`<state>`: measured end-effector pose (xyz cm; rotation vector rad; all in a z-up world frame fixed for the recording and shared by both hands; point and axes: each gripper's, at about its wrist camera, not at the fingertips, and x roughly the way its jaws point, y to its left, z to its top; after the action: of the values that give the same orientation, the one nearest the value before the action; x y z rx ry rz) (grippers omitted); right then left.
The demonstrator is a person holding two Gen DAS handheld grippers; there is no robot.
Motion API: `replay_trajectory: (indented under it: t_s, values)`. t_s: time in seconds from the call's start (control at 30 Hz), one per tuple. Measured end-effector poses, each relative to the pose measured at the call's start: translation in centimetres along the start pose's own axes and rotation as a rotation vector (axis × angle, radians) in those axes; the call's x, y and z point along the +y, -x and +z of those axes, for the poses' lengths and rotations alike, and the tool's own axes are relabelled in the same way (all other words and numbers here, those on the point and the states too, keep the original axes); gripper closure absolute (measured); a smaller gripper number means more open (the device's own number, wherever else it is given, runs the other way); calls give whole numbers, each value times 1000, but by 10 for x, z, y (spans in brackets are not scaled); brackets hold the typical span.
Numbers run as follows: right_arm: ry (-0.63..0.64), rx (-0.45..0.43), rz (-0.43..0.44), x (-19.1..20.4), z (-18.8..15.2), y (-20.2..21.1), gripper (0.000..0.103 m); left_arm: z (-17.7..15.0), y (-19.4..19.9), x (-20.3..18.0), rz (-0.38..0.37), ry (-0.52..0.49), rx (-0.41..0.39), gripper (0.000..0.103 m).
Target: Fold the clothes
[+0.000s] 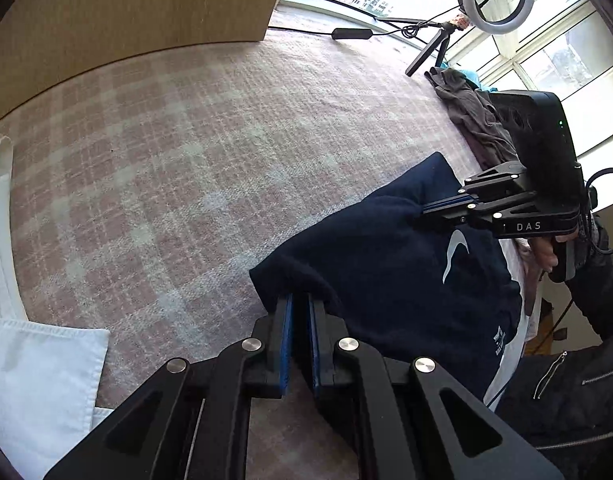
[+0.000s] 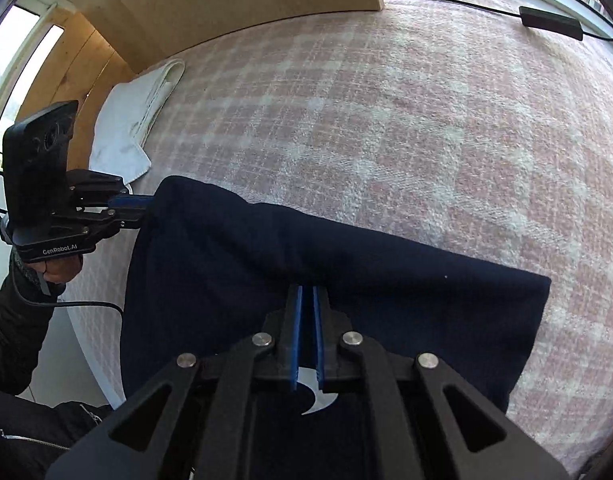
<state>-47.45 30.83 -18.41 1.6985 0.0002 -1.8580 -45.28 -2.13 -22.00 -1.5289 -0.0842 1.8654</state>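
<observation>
I have the navy garment (image 2: 306, 264) pinched at two spots along its upper fold: my left tongs (image 1: 300, 304) are clamped on one corner of the cloth, and my right tongs (image 2: 308, 296) are clamped on the same edge further along. The garment lies on the checked bed cover (image 1: 166, 160), at the near edge of the bed, with part of it hanging toward me. It looks doubled over once already, so I judge I am midway through this piece: at least one more fold and the laying flat are left.

Beyond the navy garment, toward the window, a grey heap of clothes (image 1: 470, 116) waits unfolded, so more work remains. On the far side of the garment from that heap, a white folded cloth (image 2: 134, 120) lies by the wooden headboard (image 1: 126, 4); I take it as finished.

Writing: "DAS" on the right tongs' body, "GenRobot.AI" on the left's. The garment bears a white crescent mark (image 1: 452, 254) and small print too fine to read.
</observation>
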Motion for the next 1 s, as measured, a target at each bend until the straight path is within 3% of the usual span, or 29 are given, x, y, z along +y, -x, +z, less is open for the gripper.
replay_trajectory:
  t_s: [0.17,0.23,0.37,0.43,0.5,0.67,0.73,0.77,0.8,0.83,0.9,1.0]
  values:
    - [14,7,-27,2,0,0,97,2,0,13,-59,34,-20,97]
    - [10,7,-26,4,1,-3,97,3,-3,20,-7,60,-45,97]
    - [-12,5,-9,3,5,-9,99,12,21,46,151,188,-182,101]
    - [-17,2,-7,1,4,-6,99,11,28,45,105,188,-161,100]
    - [-10,-14,-14,4,3,-1,98,9,33,29,78,142,-143,100]
    - [-57,-92,28,-8,7,18,97,12,15,-19,6,29,-115,88]
    - [-108,-102,31,-23,8,19,97,14,-1,-18,104,23,-59,88]
    - [-118,-100,-17,-31,8,18,97,14,-7,-17,157,23,-41,89]
    - [-135,-103,-76,-40,8,19,97,15,-4,-17,189,30,-48,103]
    - [-165,-118,-85,-49,6,24,101,16,-2,-17,222,37,-55,102]
    - [-212,-149,-92,-63,3,33,99,20,6,-25,251,34,-89,99]
    - [-187,-187,-39,-54,1,45,98,25,4,-57,122,-41,-98,93]
